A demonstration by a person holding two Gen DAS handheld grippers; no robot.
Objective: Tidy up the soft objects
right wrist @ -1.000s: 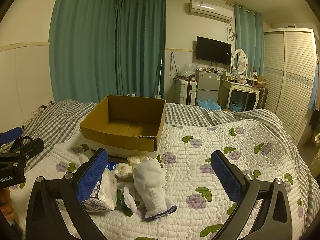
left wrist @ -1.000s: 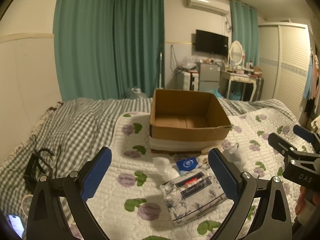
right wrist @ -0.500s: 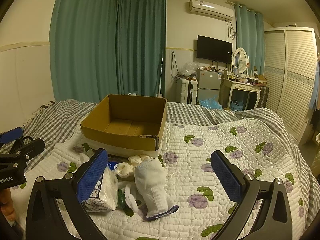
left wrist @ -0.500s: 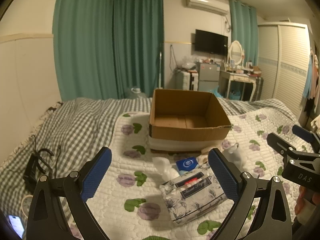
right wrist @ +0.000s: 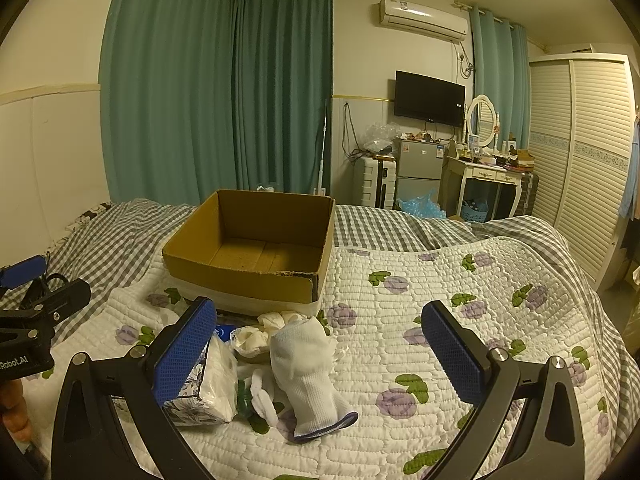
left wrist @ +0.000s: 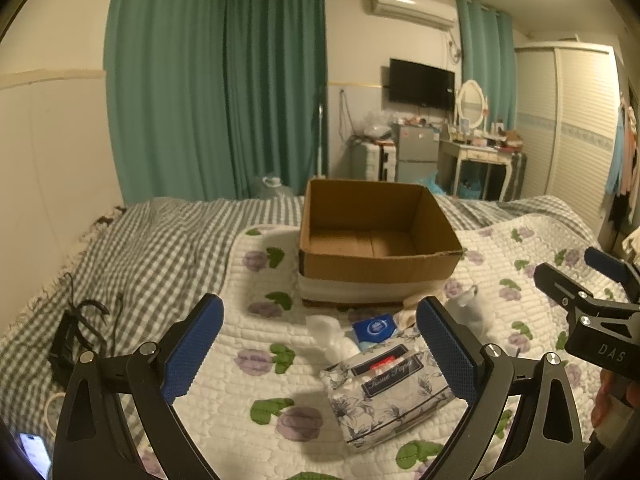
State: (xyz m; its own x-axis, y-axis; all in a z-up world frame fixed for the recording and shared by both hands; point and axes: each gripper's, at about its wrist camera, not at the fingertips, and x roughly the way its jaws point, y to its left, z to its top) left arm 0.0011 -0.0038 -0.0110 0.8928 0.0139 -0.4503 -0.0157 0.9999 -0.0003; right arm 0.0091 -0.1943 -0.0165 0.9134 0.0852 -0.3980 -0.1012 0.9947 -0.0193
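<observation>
An empty open cardboard box (left wrist: 376, 256) (right wrist: 256, 268) stands on the quilted bed. In front of it lies a floral tissue pack (left wrist: 384, 392) (right wrist: 208, 388), a small blue packet (left wrist: 374, 328), a white sock (right wrist: 308, 372) and crumpled cream cloth (right wrist: 260, 332). My left gripper (left wrist: 320, 348) is open and empty, hovering above the tissue pack. My right gripper (right wrist: 316, 352) is open and empty, above the white sock. Each gripper shows at the edge of the other's view.
A grey checked blanket (left wrist: 152, 248) covers the bed's left side, with black cables (left wrist: 80, 328) and a phone (left wrist: 34, 452) on it. A fridge (right wrist: 420, 172), dressing table (right wrist: 492, 176) and wardrobe (right wrist: 584, 152) stand beyond the bed.
Both grippers have drifted very slightly; the scene is almost unchanged and nothing was taken hold of.
</observation>
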